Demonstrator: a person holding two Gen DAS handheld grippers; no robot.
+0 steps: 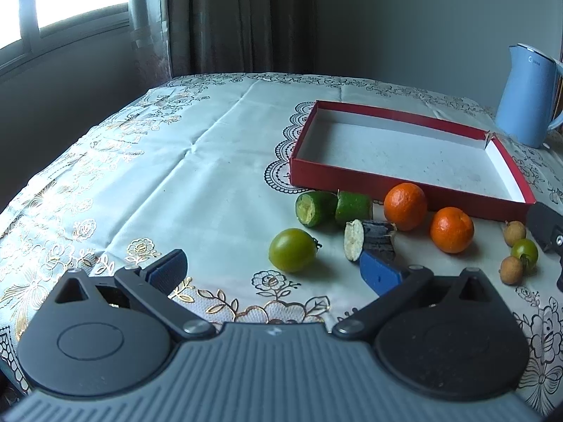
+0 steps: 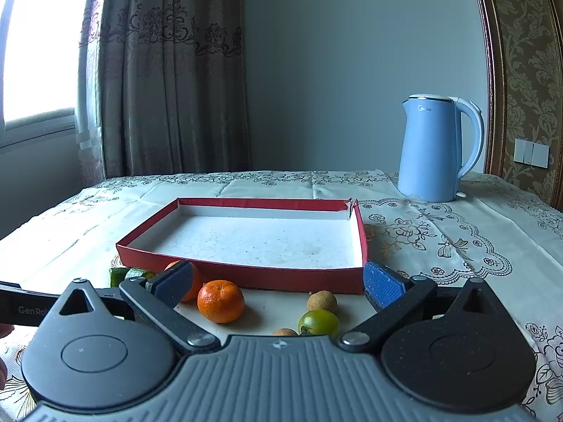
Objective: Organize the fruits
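Each hand-held gripper [image 1: 274,270] [image 2: 278,281]: ribbed grey body, black round-lobed linkage arms, silver screws, textured blue pads [image 2: 378,285]

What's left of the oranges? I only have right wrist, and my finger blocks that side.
Observer: Two green cut pieces lie side by side just in front of the red box.
Operator: Anything nearer than those?
Observer: A dark-skinned chunk with a pale cut face, close to one left gripper finger.
Operator: Is the left gripper holding anything?
Observer: No. The left gripper is open and empty, and a large green tomato sits on the cloth just ahead, between its fingers.
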